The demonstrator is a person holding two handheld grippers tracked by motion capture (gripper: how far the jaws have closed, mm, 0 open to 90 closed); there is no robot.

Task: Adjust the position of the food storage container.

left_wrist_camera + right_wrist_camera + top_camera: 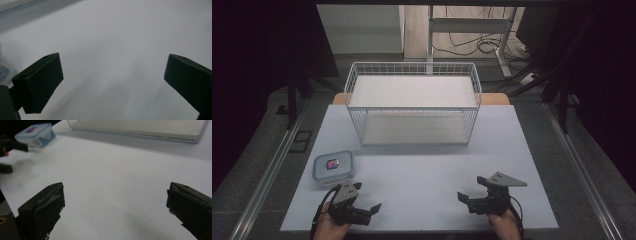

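Both tools sit low at the near edge of the tabletop point(422, 180), jaws spread wide and holding nothing — a ready stance rather than a grasp. The left tool point(368, 210) rests at about 7 o'clock on the sheet, its jaws pointing toward the middle; in the left gripper view the two black jaws stand far apart over bare white surface. The right tool point(467, 199) lies at about 5 o'clock, jaws turned toward the left one, and the right gripper view shows the same wide gap with nothing between.

The nearest thing is the lidded container point(333, 166), a clear box with a blue-edged lid and a small red-and-blue label, lying flat at about 8 o'clock just beyond the left tool, apart from it. It is probably the thing to be picked up, and the open jaws suit that. Whether it holds anything I cannot tell; the lid blurs the inside.

Farther out, at 12 o'clock, stands a white wire basket point(357, 107) with a pale board at its bottom, open at the top, most likely the destination.

The tabletop is a plain white sheet. Around it the room is dim: dark floor, metal rails at either side, cables on the floor behind.
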